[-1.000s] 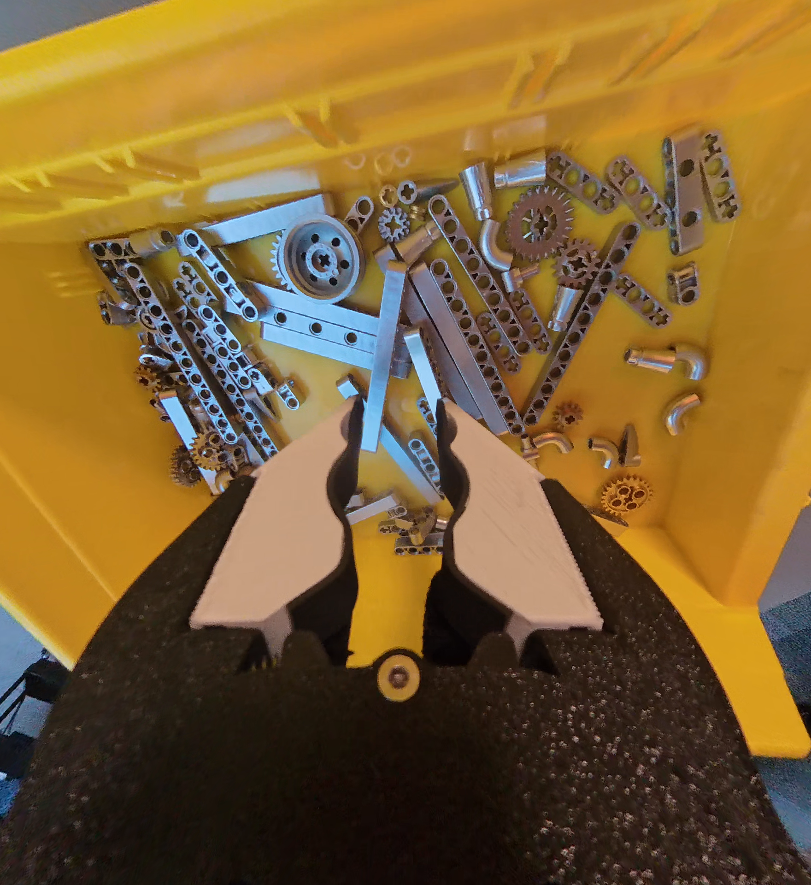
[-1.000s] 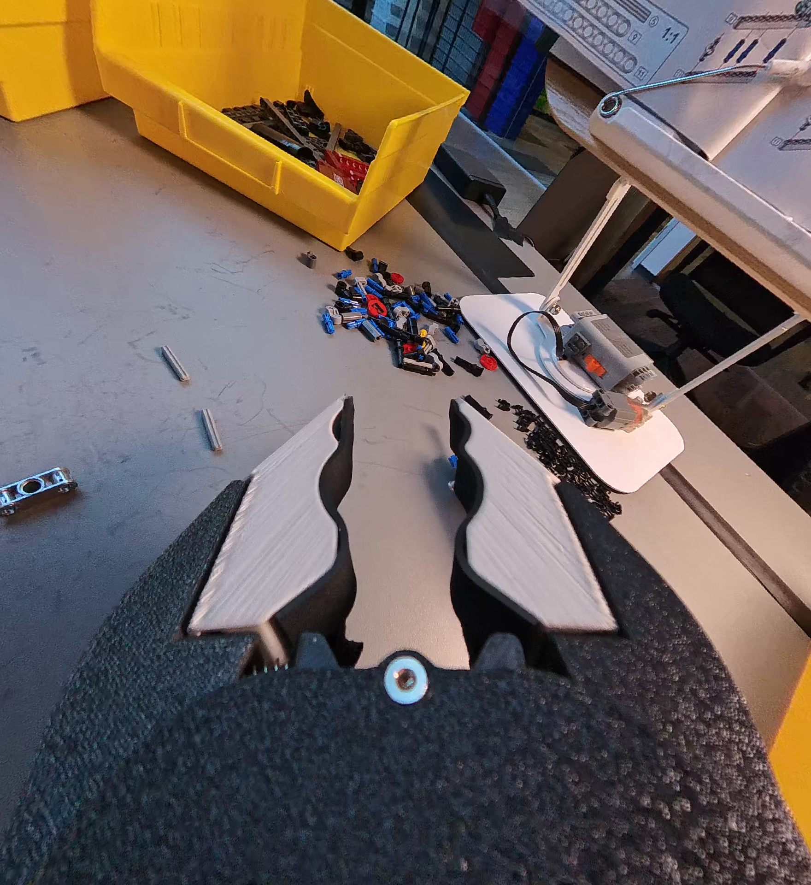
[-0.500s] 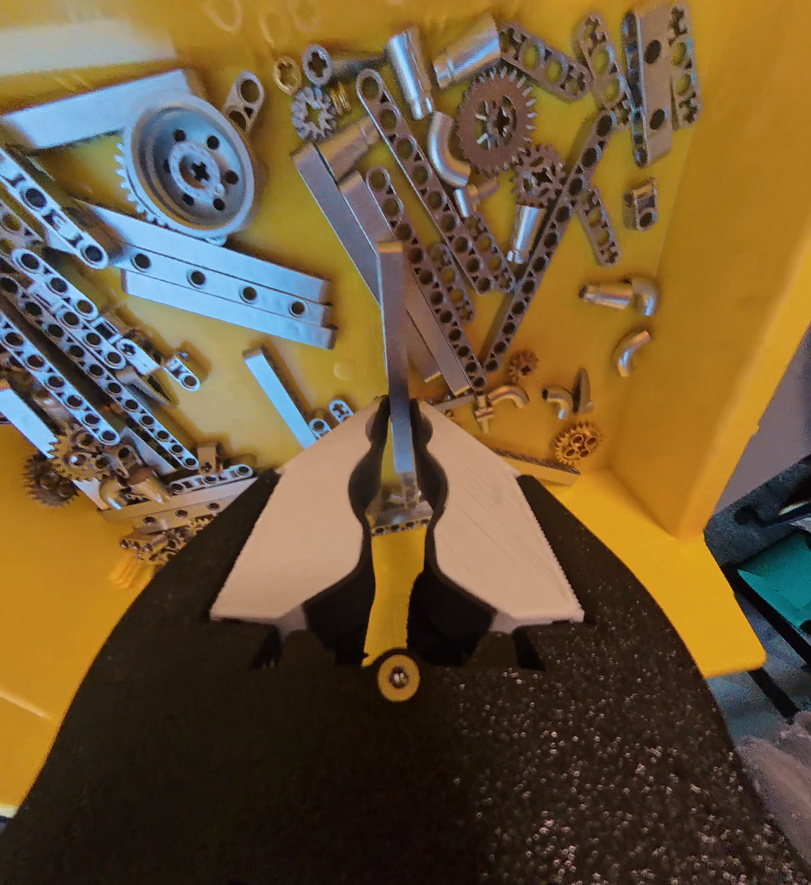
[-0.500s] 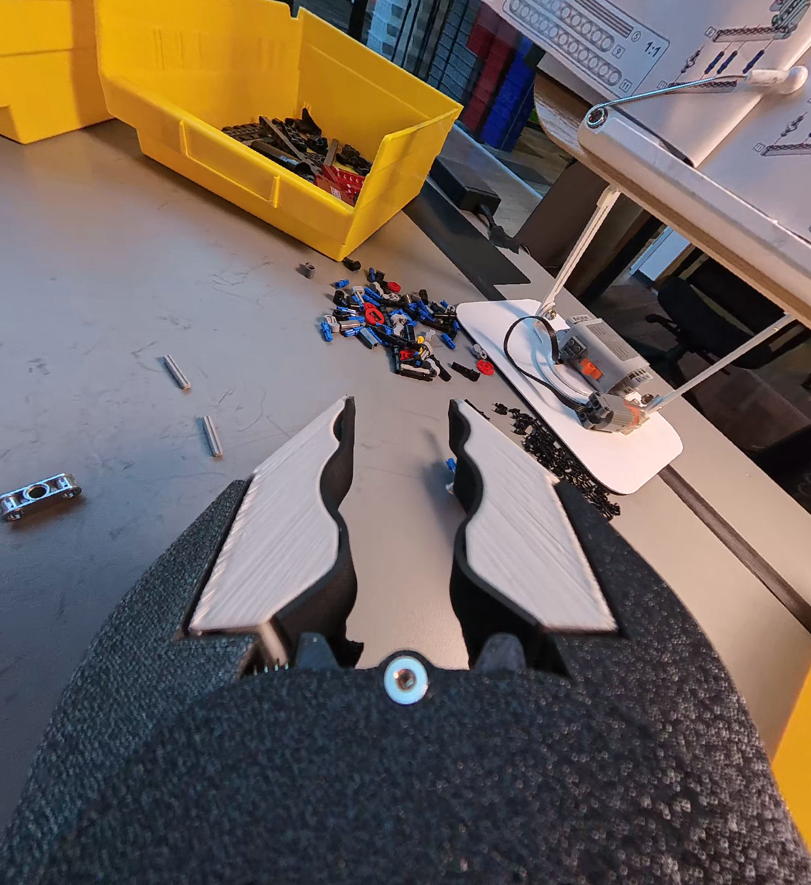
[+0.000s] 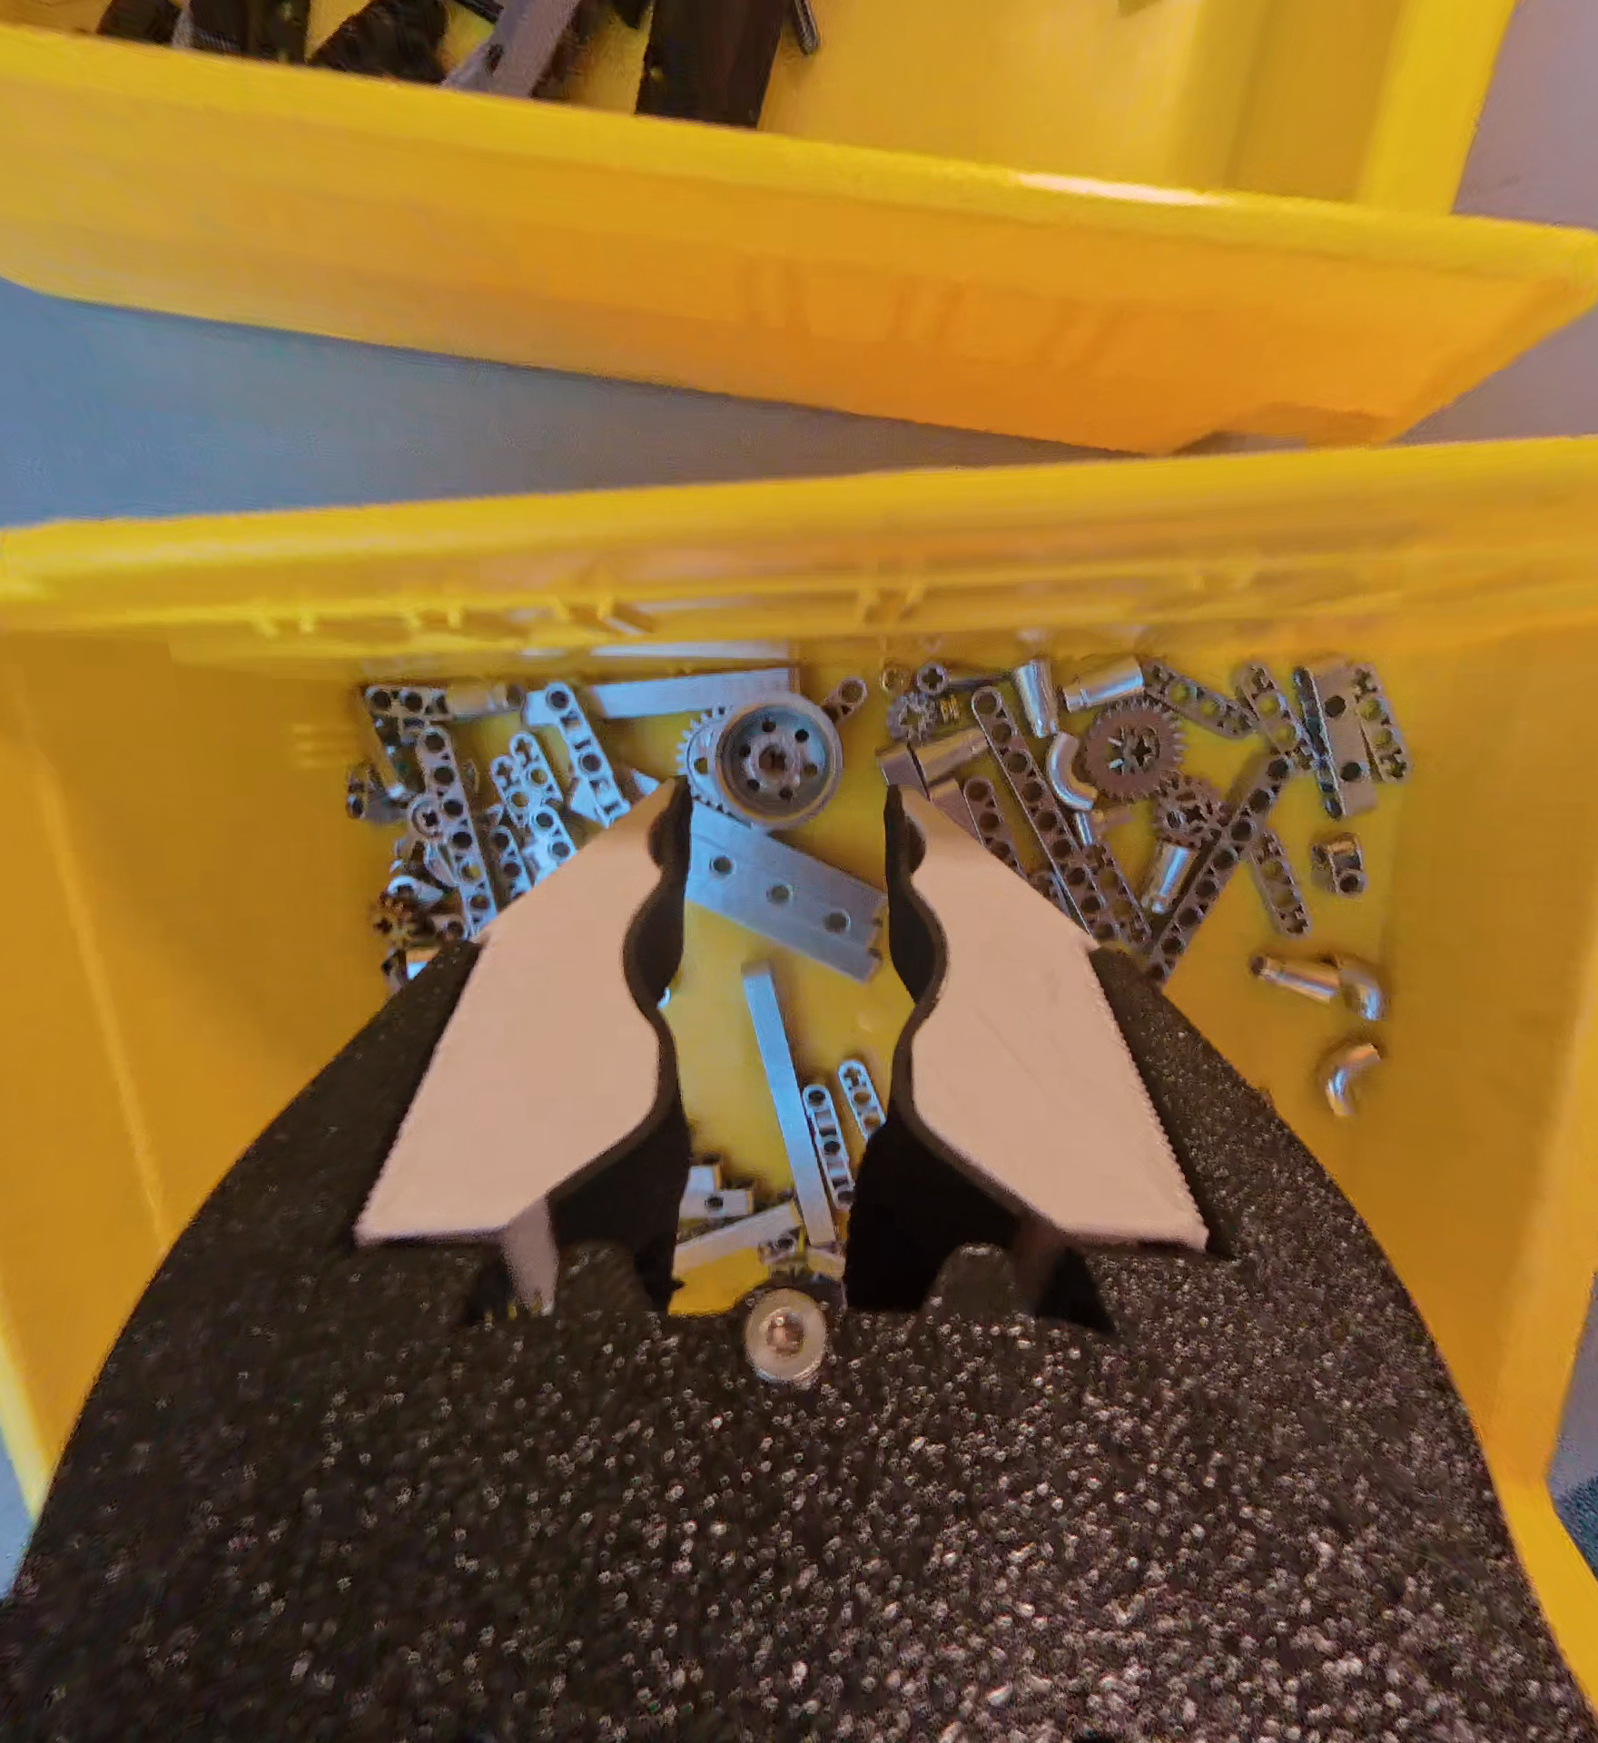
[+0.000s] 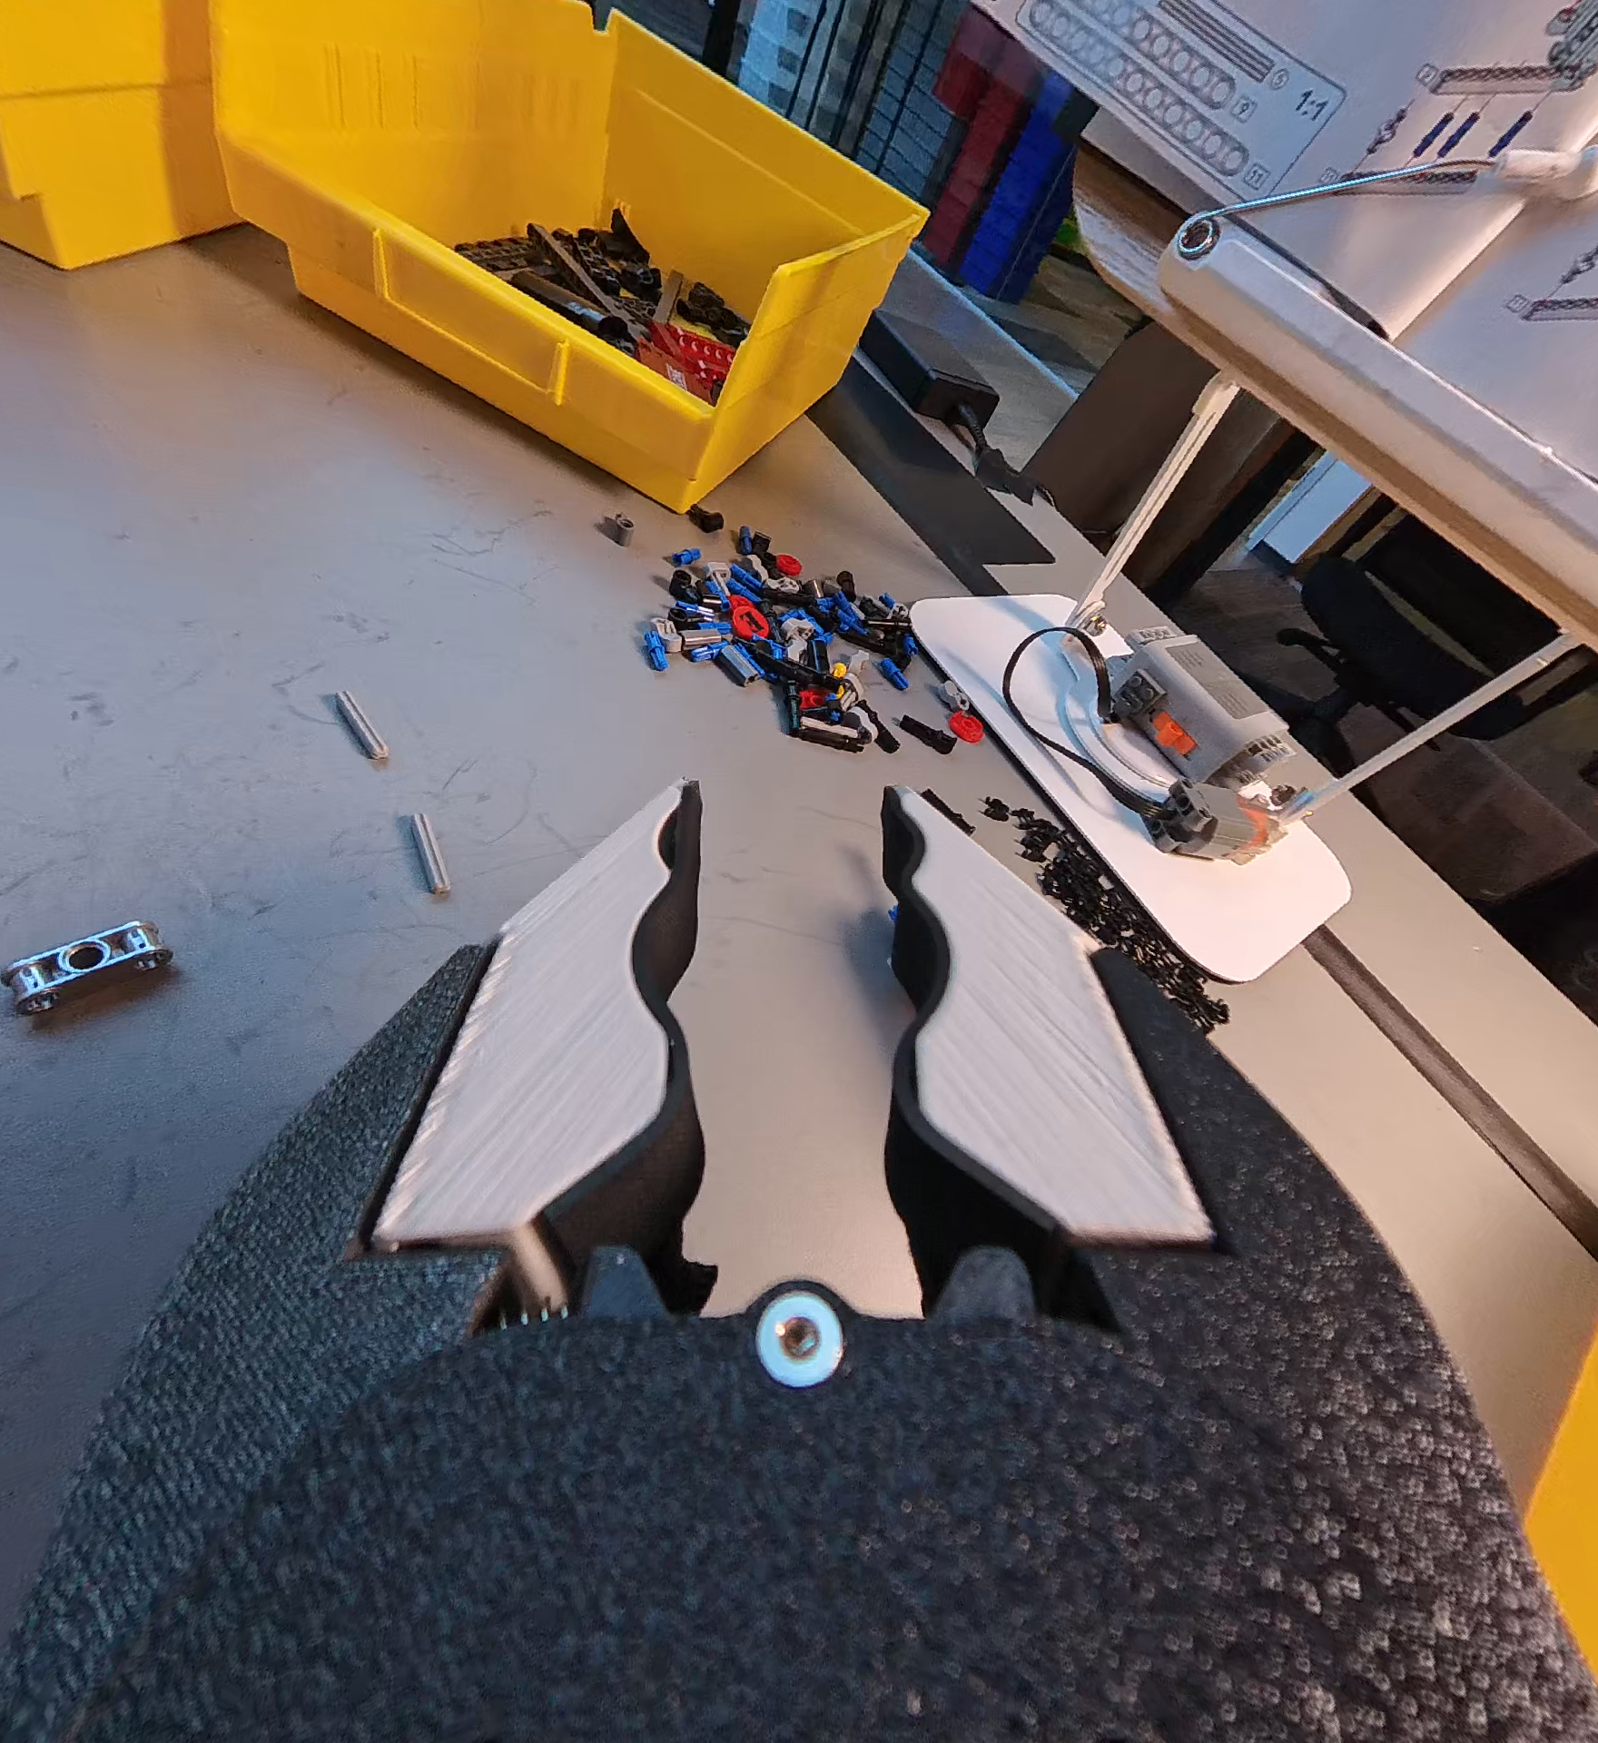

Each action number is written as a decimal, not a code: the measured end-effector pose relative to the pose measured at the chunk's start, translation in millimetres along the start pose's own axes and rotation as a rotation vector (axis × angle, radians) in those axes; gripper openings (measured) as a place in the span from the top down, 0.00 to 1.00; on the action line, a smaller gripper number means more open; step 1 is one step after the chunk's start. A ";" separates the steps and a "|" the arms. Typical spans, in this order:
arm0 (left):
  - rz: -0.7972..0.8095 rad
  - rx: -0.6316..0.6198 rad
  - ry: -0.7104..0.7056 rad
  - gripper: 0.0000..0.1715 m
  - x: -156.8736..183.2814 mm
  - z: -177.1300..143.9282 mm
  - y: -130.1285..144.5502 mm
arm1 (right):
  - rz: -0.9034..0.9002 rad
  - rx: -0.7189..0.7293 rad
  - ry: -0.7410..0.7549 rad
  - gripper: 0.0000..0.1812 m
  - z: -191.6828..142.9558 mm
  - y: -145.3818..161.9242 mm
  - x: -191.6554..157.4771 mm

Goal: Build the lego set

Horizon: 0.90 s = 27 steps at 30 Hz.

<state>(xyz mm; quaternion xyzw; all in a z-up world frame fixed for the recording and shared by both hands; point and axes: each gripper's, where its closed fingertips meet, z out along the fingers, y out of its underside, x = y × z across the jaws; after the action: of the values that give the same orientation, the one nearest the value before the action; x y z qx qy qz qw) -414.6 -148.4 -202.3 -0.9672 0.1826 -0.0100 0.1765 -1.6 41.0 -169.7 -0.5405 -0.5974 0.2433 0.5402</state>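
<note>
Seen only from the left wrist: left claw (image 5: 784, 811) poised over a yellow bin (image 5: 163, 849) of silver building parts, jaws spread apart, nothing gripped. Below the gap, 1 flat plate with holes (image 5: 781, 896); just beyond the tips, 1 grey wheel hub (image 5: 779, 759); nearer the wrist, 1 long smooth bar (image 5: 790, 1094) with 2 short holed links (image 5: 847, 1118) beside it. On the right of the bin floor, holed beams crossing each other, 1 large gear (image 5: 1135, 753), and 2 loose elbow pieces (image 5: 1347, 1037). Behind, a second yellow bin (image 5: 776, 264), rim tilted, dark parts inside. Claw pointing down and forward into the bin, level from side to side.

Seen only from the right wrist: right claw (image 6: 790, 802) above a grey tabletop (image 6: 163, 585), jaws likewise spread, empty, pointing forward and down at a shallow slant. On the left, 2 grey axle pins (image 6: 361, 724), well apart from each other, and 1 silver link with 3 holes (image 6: 86, 964). Ahead, a scatter of small blue, black and red connectors (image 6: 776, 651); too many and too small to count. Right of it, a white base plate (image 6: 1229, 905) carrying 1 grey motor block (image 6: 1191, 717) with a black cable, and a strip of tiny black pins (image 6: 1106, 905) along its near edge. Farther back, 1 open-fronted yellow bin (image 6: 531, 340) holding black and red pieces. At upper right, a clipped sheet of printed diagrams (image 6: 1484, 236).
</note>
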 end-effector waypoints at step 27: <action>-0.090 -0.216 -0.140 0.89 -40.7 -28.4 55.9 | 0.006 0.007 0.005 0.81 -1.2 -0.3 1.5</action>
<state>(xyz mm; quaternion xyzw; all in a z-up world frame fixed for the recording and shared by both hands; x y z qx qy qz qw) -474.6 -192.2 -193.1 -0.9861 0.1264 0.0692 0.0828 -0.5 41.9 -168.4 -0.5410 -0.5935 0.2459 0.5428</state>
